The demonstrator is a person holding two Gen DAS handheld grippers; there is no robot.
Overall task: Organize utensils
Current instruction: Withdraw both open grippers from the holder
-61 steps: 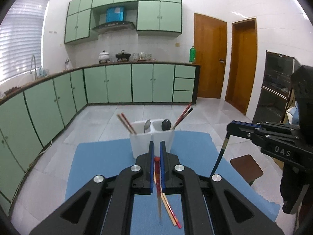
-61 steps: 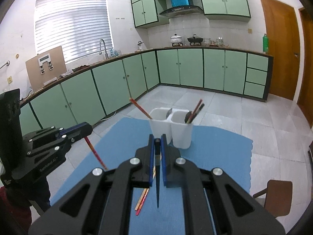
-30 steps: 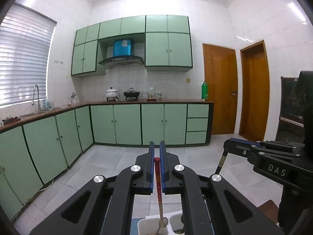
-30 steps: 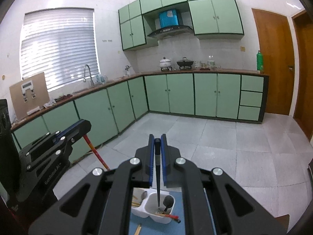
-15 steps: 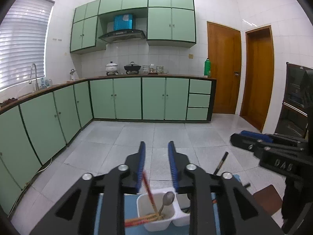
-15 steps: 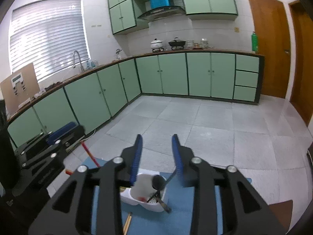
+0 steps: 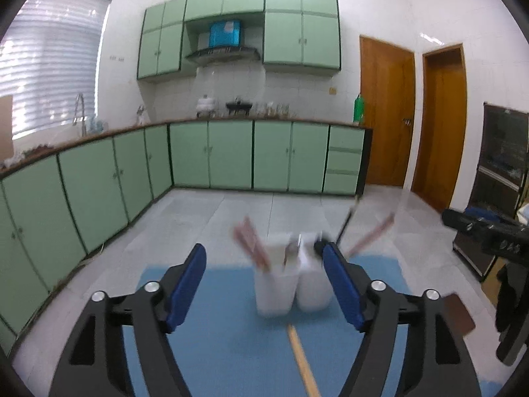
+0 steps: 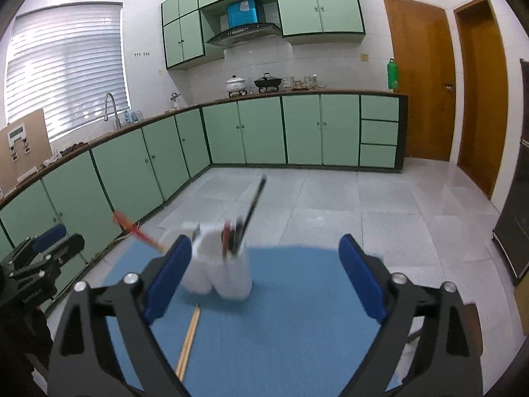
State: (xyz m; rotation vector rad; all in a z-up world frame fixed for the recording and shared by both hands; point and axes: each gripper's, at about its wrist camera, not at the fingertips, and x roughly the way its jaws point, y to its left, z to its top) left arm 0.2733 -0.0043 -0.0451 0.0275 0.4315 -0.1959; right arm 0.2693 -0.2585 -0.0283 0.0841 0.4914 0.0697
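Both chopsticks dropped into the holder [image 7: 291,284] (hand-held grippers now opening, empty).

I could read no text in either view; the raised lettering on my left gripper [image 8: 49,248], seen from the right wrist, was too blurred to make out; the blue box [image 8: 242,12] above the range hood bore a white label, likewise illegible.
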